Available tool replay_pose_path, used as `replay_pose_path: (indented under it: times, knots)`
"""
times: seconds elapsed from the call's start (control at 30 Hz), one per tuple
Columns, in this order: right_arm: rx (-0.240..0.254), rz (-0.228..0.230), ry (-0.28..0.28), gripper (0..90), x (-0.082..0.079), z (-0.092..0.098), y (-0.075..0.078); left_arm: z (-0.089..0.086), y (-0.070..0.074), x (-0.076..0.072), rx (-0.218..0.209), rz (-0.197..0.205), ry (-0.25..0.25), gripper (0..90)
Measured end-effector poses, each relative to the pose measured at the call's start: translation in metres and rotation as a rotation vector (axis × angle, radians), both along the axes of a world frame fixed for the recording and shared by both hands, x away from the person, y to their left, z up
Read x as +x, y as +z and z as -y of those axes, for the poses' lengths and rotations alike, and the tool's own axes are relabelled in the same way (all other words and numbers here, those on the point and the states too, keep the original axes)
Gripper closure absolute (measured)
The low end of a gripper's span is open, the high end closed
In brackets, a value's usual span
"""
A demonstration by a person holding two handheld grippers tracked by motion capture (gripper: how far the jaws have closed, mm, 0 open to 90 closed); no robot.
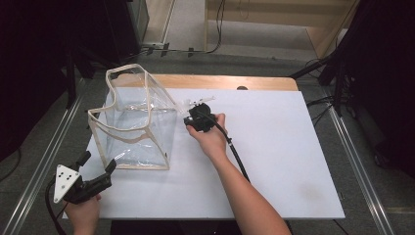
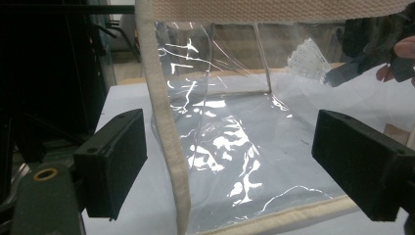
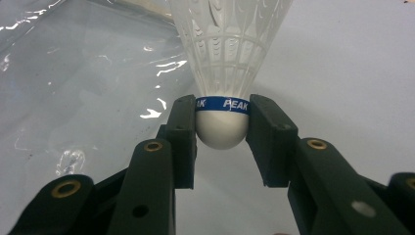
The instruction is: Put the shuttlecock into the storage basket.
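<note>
Plainly the matter turns on how the shuttlecock [image 3: 222, 73] stands to the bag [image 1: 134, 122]. The right claw [image 3: 222, 128] holds it by the white cork, jaws pressed on either side just under the blue band, and the skirt points away from the claw along the claw's own line. In the high view the right claw [image 1: 199, 117] sits at centre frame, above the white worktop [image 1: 274, 147], with the shuttlecock [image 1: 193, 103] just beside the bag's right wall, near the top corner; whether the skirt touches the plastic cannot be told. The bag stands upright to the left of it, its cream-trimmed mouth facing up and sagging somewhat, so the opening lies up and to the left of the shuttlecock. The left claw [image 1: 95, 171] hangs at lower left of the frame, close to the bag's near bottom corner, jaws spread wide and empty; in its own view the left claw [image 2: 230, 161] has the bag's trimmed edge [image 2: 166, 147] between its jaws without contact. By this showing the right hand is the nearer to the mouth, and the left is placed to steady the bag.
</note>
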State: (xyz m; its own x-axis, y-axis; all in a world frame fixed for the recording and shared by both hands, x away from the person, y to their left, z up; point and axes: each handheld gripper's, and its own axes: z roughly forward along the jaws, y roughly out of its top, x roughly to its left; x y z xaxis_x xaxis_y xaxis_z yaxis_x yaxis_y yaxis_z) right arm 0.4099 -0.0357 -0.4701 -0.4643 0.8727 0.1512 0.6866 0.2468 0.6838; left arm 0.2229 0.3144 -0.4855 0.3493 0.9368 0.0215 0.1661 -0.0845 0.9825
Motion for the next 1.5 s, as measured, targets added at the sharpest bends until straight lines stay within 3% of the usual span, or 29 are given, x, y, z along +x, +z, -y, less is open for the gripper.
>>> replay_pose_path:
  times: [0.9,1.5]
  knots:
    - [0.039,0.070,0.018,62.7,-0.007,-0.005,0.025,0.000,0.000,0.000,0.001,0.001,-0.001,13.7]
    - [0.062,0.150,0.039,62.7,-0.014,-0.011,0.042,0.000,0.000,0.000,-0.002,0.001,0.000,13.7]
